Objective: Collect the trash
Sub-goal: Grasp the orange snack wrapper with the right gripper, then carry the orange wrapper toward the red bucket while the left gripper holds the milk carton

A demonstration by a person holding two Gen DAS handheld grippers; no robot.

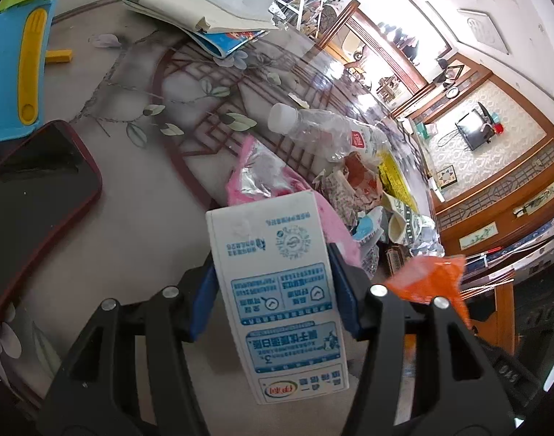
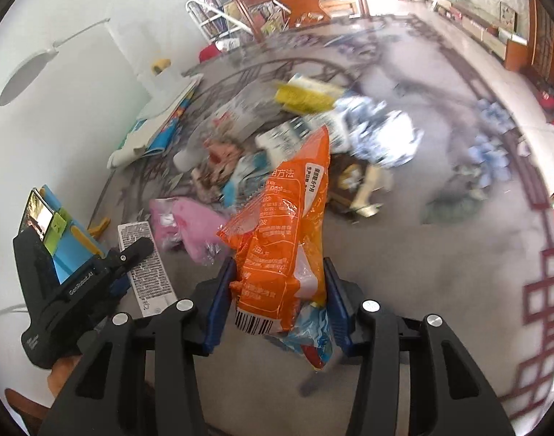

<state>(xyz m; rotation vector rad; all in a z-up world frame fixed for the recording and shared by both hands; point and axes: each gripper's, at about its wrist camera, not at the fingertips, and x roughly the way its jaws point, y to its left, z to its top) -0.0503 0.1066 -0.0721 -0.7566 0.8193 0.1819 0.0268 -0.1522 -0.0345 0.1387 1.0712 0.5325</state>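
Left gripper (image 1: 275, 290) is clamped on a white carton (image 1: 277, 290), held above the table (image 1: 131, 189). Right gripper (image 2: 278, 290) pinches an orange wrapper (image 2: 284, 232), lifted clear. The trash pile (image 1: 357, 181) sits just beyond, mid-table.

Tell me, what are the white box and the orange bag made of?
The white box looks like coated paperboard: flat printed faces, crisp folded edges, slight sheen. The orange bag looks like thin glossy plastic film: it crinkles, shines, and shows clear see-through patches. Both are guesses from looks alone.
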